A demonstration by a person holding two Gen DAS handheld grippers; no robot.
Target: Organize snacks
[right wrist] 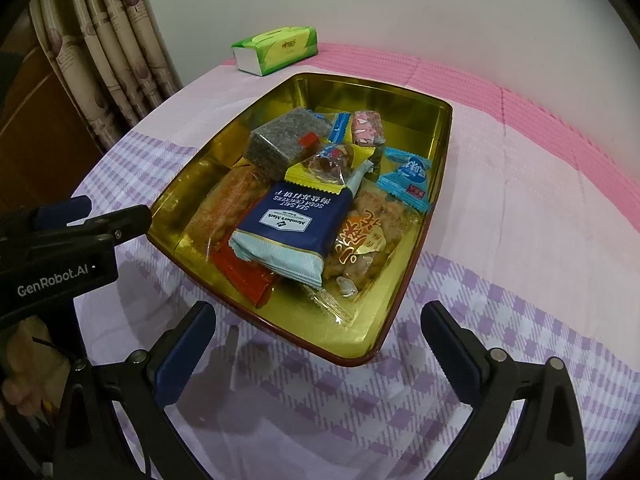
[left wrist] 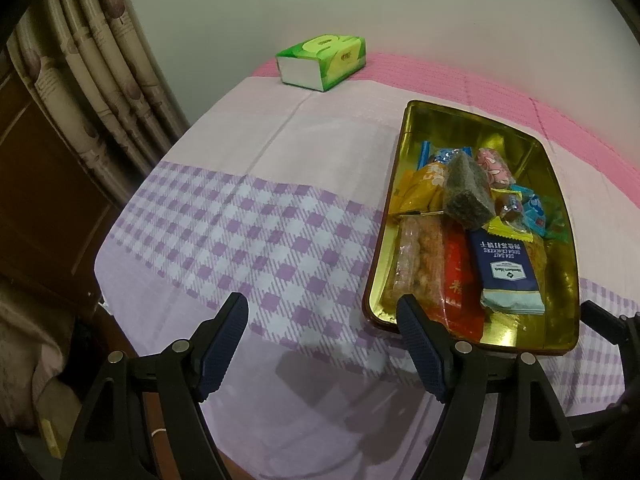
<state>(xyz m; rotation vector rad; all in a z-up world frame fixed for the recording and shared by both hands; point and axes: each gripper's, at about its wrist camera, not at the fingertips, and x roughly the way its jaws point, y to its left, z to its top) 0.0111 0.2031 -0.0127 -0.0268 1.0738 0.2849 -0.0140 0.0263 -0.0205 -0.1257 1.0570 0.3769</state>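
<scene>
A tabletop (right wrist: 500, 208) under a pink and lilac checked cloth carries a gold tin tray (right wrist: 434, 120) near its middle. In the tray the snacks lie heaped: a navy cracker packet (right wrist: 294, 220), a grey bar (right wrist: 276, 142), a light blue sweet (right wrist: 408, 178). A green tissue pack (left wrist: 322, 62) sits at the far edge. The left gripper (left wrist: 322, 314) and right gripper (right wrist: 318, 320) hover with fingers spread wide, holding nothing.

- The gold tin (right wrist: 436, 128) lies on the checked cloth (right wrist: 500, 320), full of snacks.
- A navy cracker packet (right wrist: 296, 216) lies on top.
- The right gripper (right wrist: 320, 344) hangs open before the tin, holding nothing.
- A green tissue box (right wrist: 276, 50) stands behind.
</scene>
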